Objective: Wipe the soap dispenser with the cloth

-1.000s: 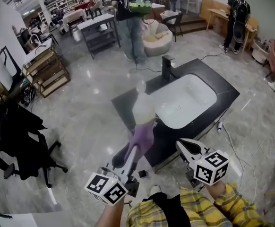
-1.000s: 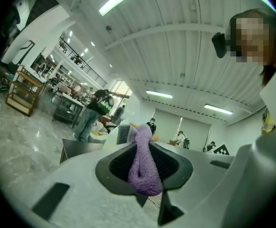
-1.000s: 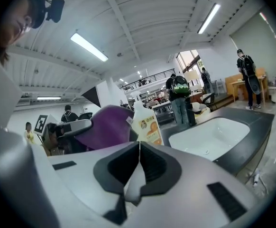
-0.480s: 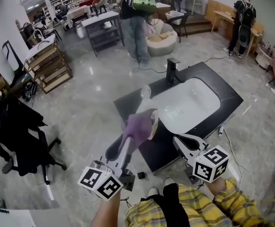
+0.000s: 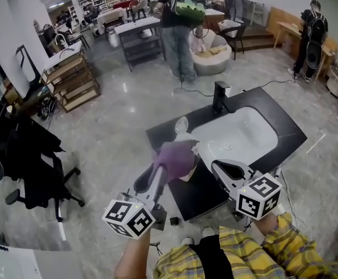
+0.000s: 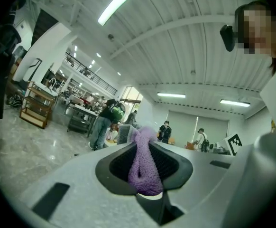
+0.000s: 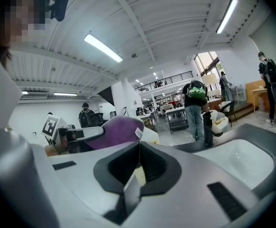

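**A:** What worries you from here?

**B:** The soap dispenser (image 5: 182,127) is tall and narrow, and it stands just past the tips of the left claw (image 5: 166,168); a sideways shove from the cloth (image 5: 176,157) could tip it toward the sink (image 5: 238,135), which lies beyond and to the right of both claws; pressing down on the pump head could also squirt soap over the worktop (image 5: 276,118)

**A:** Is anything steadying it?

**B:** Not that I can vouch for; the right claw (image 5: 216,166) has its jaws brought together, with its tips just to the right of the bottle (a sliver of cream shows in the gap, but I cannot tell whether it is pinched or merely behind); if that claw holds nothing, the wipe has no brace

**A:** And the cloth?

**B:** It is clamped between the left claw's jaws, a purple wad bulging out ahead of them and seeming to lie over the near side of the bottle; a hard stroke might drag it loose

**A:** How are the arms set?

**B:** Both reach forward and roughly level, the right one in a yellow checked sleeve (image 5: 288,246); the two claws converge on the bottle, the left from its near left, the right tilted a touch downward
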A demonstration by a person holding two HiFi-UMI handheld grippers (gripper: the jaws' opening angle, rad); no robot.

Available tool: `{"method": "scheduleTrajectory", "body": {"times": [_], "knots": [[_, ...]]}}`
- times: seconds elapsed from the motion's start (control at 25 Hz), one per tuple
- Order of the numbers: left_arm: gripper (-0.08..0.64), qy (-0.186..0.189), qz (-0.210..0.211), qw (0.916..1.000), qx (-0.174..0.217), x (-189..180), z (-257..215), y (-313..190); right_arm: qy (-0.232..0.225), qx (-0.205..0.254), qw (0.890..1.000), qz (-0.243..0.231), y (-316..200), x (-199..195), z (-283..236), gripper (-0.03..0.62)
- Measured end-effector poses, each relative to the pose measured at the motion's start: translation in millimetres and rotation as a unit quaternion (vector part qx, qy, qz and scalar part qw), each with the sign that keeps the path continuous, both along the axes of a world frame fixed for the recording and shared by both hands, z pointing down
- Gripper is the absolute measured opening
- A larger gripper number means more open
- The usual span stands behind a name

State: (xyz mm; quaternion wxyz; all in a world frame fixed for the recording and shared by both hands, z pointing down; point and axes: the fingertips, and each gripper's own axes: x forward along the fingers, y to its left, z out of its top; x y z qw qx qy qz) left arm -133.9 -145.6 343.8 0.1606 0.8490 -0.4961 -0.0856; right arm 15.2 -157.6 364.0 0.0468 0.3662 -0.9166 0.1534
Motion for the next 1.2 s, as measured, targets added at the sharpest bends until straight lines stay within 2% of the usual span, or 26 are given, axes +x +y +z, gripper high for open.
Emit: {"method": "scheduleTrajectory", "body": {"times": [0.16,0.4,0.96,1.2], "knots": [[0.066,-0.014,-0.017,0.9997,-0.011,-1,8,-16,-0.011,0.003,1.000,-0.004,-16,-2,-3,0.008],[0.066,-0.058,-0.036,0.9974,-0.024,7,22,-37,-0.019,0.008,1.000,-0.013,-35,-6,-2,0.008],[0.066,-0.097,-0.052,0.9934,-0.029,3,42,-43,-0.018,-0.005,1.000,-0.017,-52,-9,13,0.008],[0.066,-0.093,-0.061,0.9935,-0.025,4,48,-39,-0.020,-0.014,0.999,-0.021,-52,-11,19,0.008]]}}
